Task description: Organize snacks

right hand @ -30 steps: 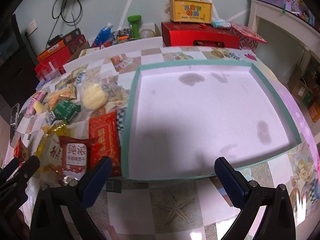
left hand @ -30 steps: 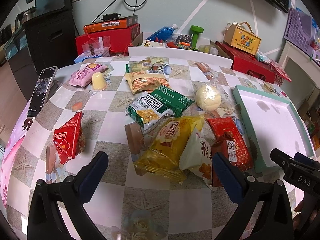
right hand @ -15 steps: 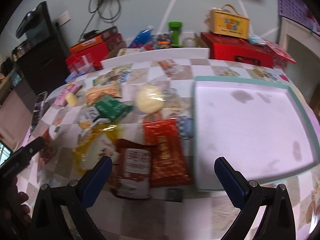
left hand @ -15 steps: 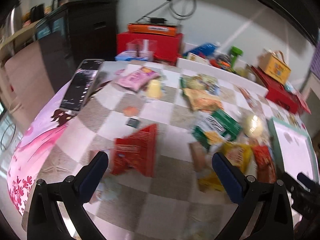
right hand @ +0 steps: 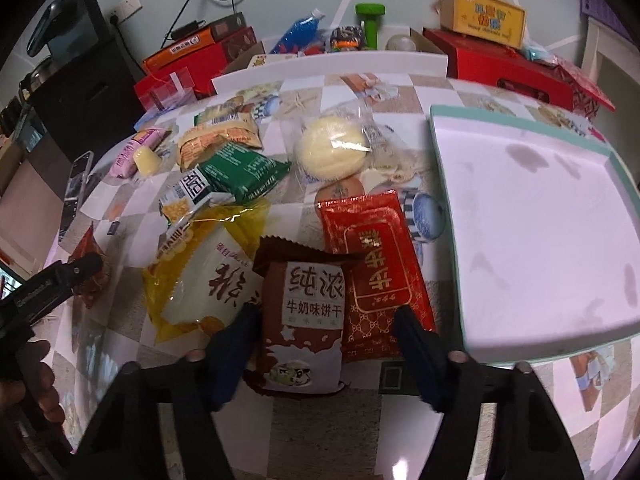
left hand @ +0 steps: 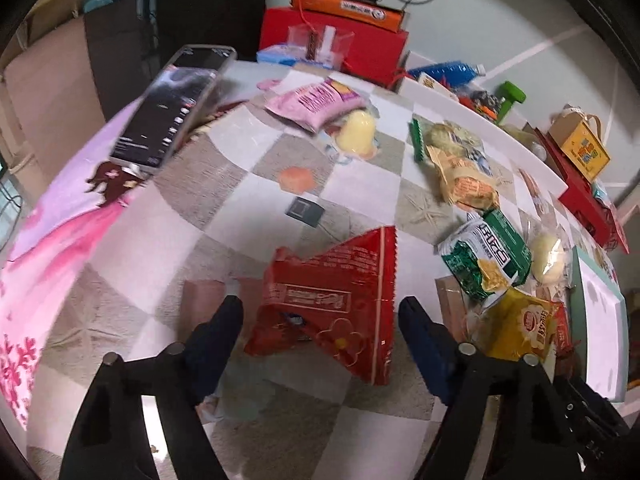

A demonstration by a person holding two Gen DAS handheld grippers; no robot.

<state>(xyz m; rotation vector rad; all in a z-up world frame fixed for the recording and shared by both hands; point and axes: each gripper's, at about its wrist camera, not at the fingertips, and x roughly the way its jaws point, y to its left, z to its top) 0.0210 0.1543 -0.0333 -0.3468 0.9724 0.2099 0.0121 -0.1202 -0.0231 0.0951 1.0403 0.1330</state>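
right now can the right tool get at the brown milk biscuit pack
Probably yes. The right tool has just been closing, and its fingers already straddle the brown milk biscuit pack, which lies on top of the pile with nothing over it. The red packet sits close beside it and might get pinched too.

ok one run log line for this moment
left claw: closing round red pack | right claw: closing round brown pack | tray: empty

Each gripper, the left gripper (left hand: 320,320) and the right gripper (right hand: 326,322), has black angular arms with round silver screw heads and dark blue padded fingers (left hand: 218,330). White lettering marks the black body.
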